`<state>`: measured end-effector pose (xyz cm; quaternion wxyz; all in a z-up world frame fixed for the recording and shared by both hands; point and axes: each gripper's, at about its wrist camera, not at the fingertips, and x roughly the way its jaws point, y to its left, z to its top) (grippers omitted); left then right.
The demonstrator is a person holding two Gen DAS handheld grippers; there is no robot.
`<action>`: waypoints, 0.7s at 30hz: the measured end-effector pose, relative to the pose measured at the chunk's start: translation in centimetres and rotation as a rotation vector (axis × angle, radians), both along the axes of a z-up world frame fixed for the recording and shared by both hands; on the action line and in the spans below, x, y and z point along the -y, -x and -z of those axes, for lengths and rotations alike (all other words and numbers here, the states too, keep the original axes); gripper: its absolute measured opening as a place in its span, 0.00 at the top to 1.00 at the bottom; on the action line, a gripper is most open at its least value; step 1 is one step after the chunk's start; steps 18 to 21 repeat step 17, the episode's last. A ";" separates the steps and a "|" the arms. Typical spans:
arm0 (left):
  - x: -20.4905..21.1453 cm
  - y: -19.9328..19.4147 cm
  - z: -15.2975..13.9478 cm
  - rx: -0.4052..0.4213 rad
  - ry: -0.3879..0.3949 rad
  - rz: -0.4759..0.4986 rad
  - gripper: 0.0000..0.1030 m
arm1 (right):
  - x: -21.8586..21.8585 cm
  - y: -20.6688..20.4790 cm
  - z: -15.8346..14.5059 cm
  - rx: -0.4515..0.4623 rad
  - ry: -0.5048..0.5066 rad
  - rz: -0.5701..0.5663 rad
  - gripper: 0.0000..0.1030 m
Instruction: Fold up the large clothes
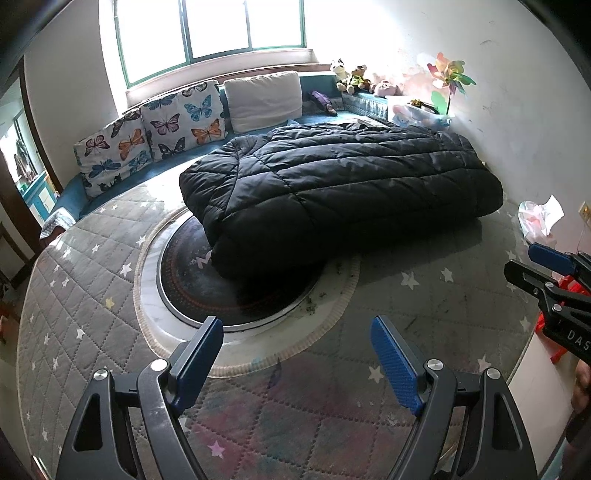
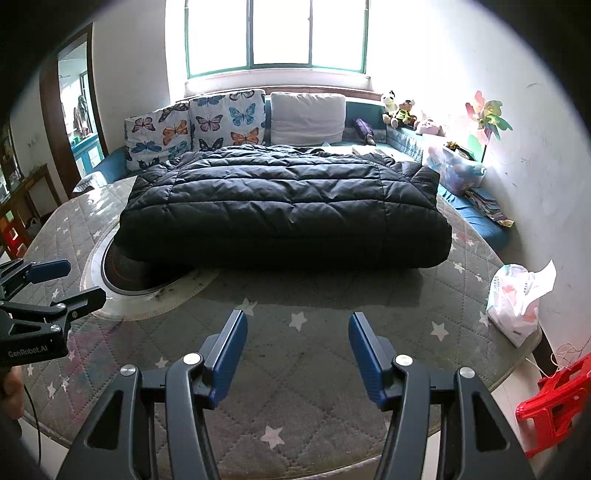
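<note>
Work surface: a round table (image 2: 332,369) covered by a grey quilted mat with white stars, under a glossy clear sheet. Set into the table is a dark circular inset (image 1: 207,288) with a pale ring around it.

Task item: a black quilted down jacket (image 2: 284,210), folded into a thick rectangular bundle, lies on the far half of the table and overlaps the far side of the inset.

Left gripper (image 1: 297,354): jaws spread wide, nothing between them, hovering over the near edge of the table, well apart from the jacket. Right gripper (image 2: 298,354): likewise wide open and empty, on the near side of the jacket.

Room: behind the table runs a teal bench with two butterfly-print cushions (image 2: 195,125) and one plain pale cushion (image 2: 308,112), under a bright green-framed window (image 2: 275,35). Right of the table: soft toys (image 2: 400,109), a colourful pinwheel (image 2: 487,116), a white plastic bag (image 2: 517,302) on the table edge, and a red stool (image 2: 557,398).
</note>
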<state>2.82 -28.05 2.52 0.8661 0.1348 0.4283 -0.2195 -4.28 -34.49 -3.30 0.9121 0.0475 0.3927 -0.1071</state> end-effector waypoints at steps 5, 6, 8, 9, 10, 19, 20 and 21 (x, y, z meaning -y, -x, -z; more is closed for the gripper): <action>0.3 -0.1 0.1 -0.002 -0.001 0.003 0.15 | 0.0 -0.1 0.1 -0.001 0.000 0.000 0.39; 0.4 -0.1 0.2 -0.003 -0.001 0.005 0.15 | 0.0 -0.1 0.1 -0.001 -0.002 0.001 0.39; 0.4 -0.1 0.2 -0.003 -0.002 0.006 0.15 | 0.0 -0.1 0.1 -0.001 -0.003 0.000 0.39; 0.5 -0.2 0.2 -0.004 -0.001 0.008 0.15 | 0.0 -0.1 0.1 -0.001 0.000 0.000 0.39; 0.4 -0.1 0.2 -0.005 0.000 0.008 0.15 | 0.0 -0.1 0.1 -0.001 0.000 0.000 0.39; 0.6 -0.1 0.3 -0.009 0.000 0.013 0.15 | 0.0 -0.2 0.2 -0.005 0.000 -0.002 0.39; 0.6 -0.1 0.3 -0.009 0.000 0.013 0.15 | 0.0 -0.2 0.2 -0.005 0.000 -0.002 0.39; 0.6 -0.1 0.3 -0.009 0.000 0.013 0.15 | 0.0 -0.2 0.2 -0.005 0.000 -0.002 0.39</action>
